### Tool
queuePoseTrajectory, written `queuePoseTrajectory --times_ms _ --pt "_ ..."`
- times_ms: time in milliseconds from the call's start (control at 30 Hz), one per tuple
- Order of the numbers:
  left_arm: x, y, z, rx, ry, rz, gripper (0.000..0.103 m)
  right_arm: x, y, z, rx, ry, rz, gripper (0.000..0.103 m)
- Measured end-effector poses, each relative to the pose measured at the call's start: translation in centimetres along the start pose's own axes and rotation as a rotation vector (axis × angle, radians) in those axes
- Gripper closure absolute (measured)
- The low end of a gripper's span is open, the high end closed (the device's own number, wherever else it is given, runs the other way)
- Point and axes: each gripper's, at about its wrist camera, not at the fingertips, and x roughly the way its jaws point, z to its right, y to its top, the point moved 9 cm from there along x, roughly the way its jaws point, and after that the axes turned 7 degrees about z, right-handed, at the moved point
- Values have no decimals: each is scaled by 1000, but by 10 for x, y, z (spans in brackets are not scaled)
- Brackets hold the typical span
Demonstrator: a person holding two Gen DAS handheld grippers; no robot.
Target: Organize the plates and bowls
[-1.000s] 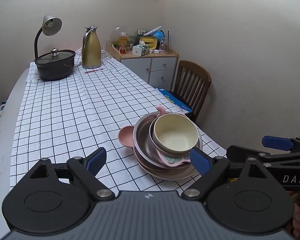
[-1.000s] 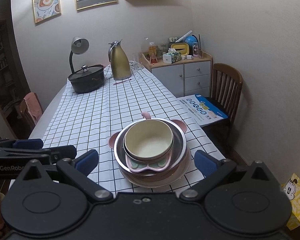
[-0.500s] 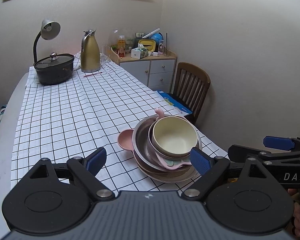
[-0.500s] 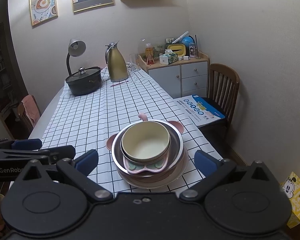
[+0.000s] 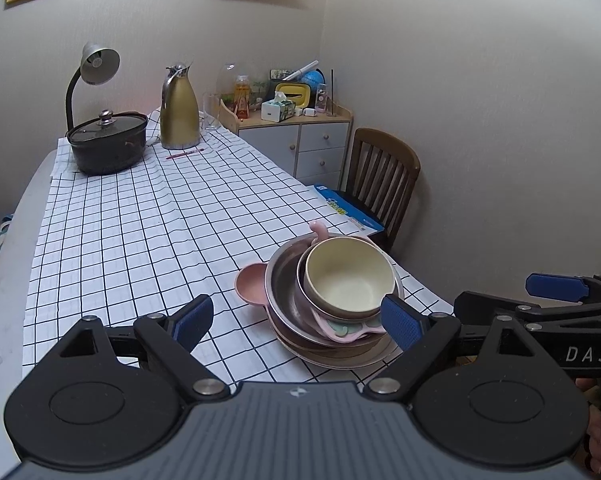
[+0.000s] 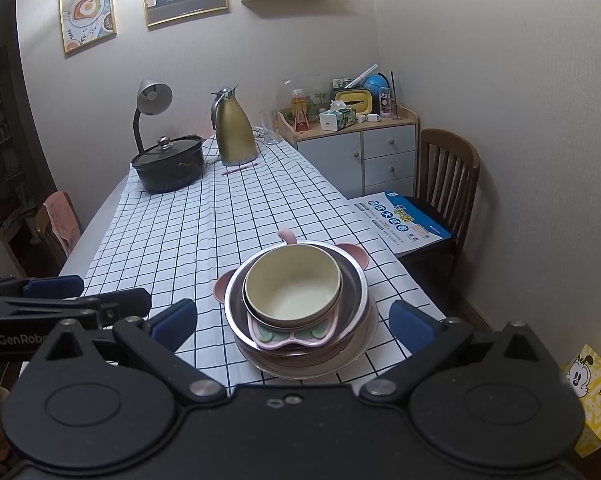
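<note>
- Stack [image 6: 296, 312] of dishes sits at the near end of the checked tablecloth [image 6: 204, 232], close to its right edge.
- Cream bowl [image 6: 292, 288] on top, nested in a steel bowl [image 6: 354, 280]; pink tray [image 6: 292, 336] pokes out beneath; wide plate [image 6: 312, 368] at the bottom.
- Left gripper [image 5: 296, 320]: jaws spread wide, holding nothing, off the stack's left side.
- Right gripper [image 6: 292, 326]: jaws spread wide, empty, stack framed between the pads without contact.
- Far end: black pot [image 6: 168, 164], gold jug [image 6: 234, 134], lamp [image 6: 150, 100].
- Chair [image 6: 448, 184] to the right of the table.
</note>
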Motion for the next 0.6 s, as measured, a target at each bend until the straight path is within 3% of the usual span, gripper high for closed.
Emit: queuePoseTrajectory --times_ms 600 --pt "2 0 -1 3 -1 -2 12 1 -2 0 15 -11 -6 0"
